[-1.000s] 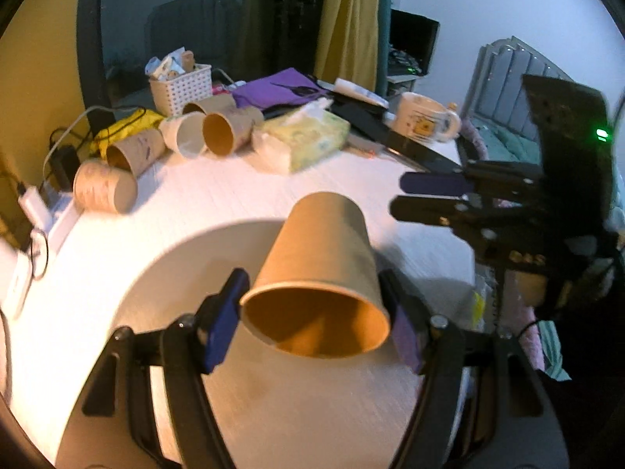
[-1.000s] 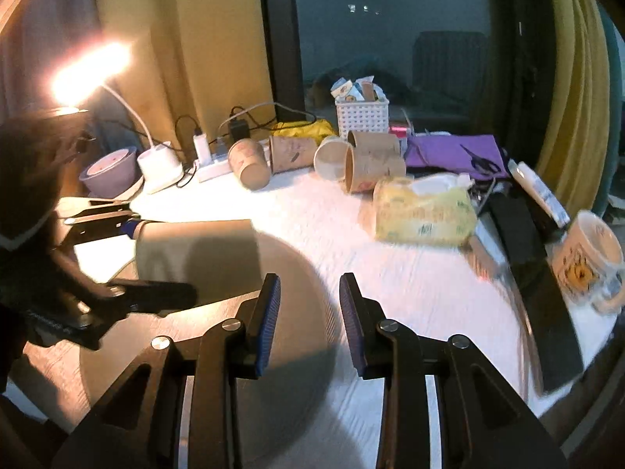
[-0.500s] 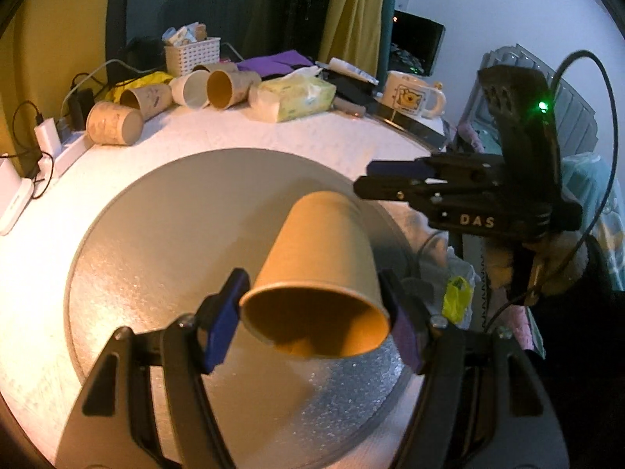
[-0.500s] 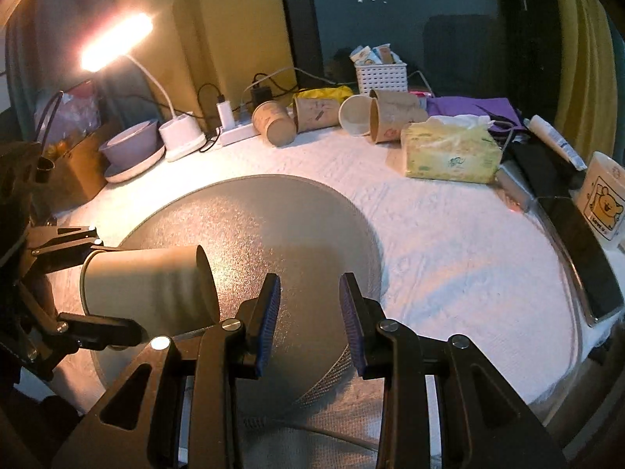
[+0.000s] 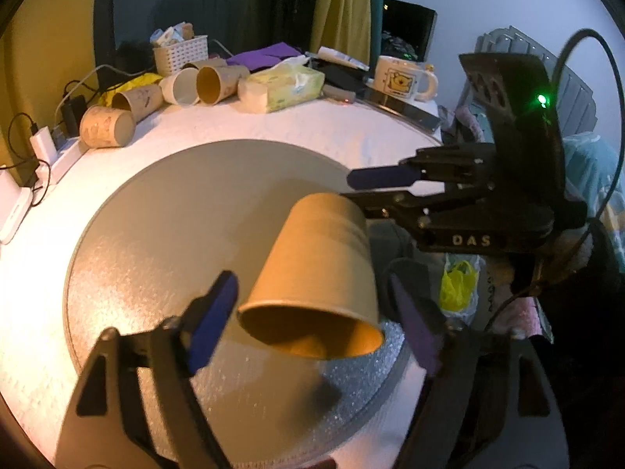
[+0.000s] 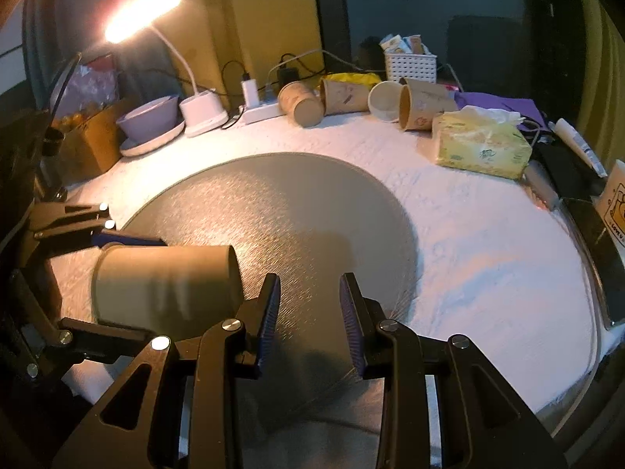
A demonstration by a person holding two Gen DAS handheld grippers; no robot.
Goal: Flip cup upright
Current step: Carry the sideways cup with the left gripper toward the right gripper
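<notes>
A brown paper cup (image 5: 316, 273) lies on its side between my left gripper's (image 5: 312, 320) blue pads, above the round grey mat (image 5: 187, 234). Its open mouth faces the left camera. The pads stand slightly apart from the cup's rim, so the left gripper is open around it. In the right wrist view the cup (image 6: 164, 285) shows at the left, base pointing right, with the left gripper (image 6: 78, 285) around it. My right gripper (image 6: 310, 320) is open and empty beside the cup's base, above the mat (image 6: 297, 211). It also shows in the left wrist view (image 5: 375, 187).
Several paper cups (image 6: 343, 95) lie on their sides at the table's back, by a tissue box (image 6: 482, 148), white basket (image 6: 410, 64) and mug (image 5: 402, 78). A lamp (image 6: 203, 113), bowl (image 6: 150, 119) and power strip (image 6: 259, 111) stand back left.
Both grippers have pulled back toward the table's near edge with the cup. The left gripper's pads have spread off the cup's rim. The right gripper now sits close to the cup's base.
</notes>
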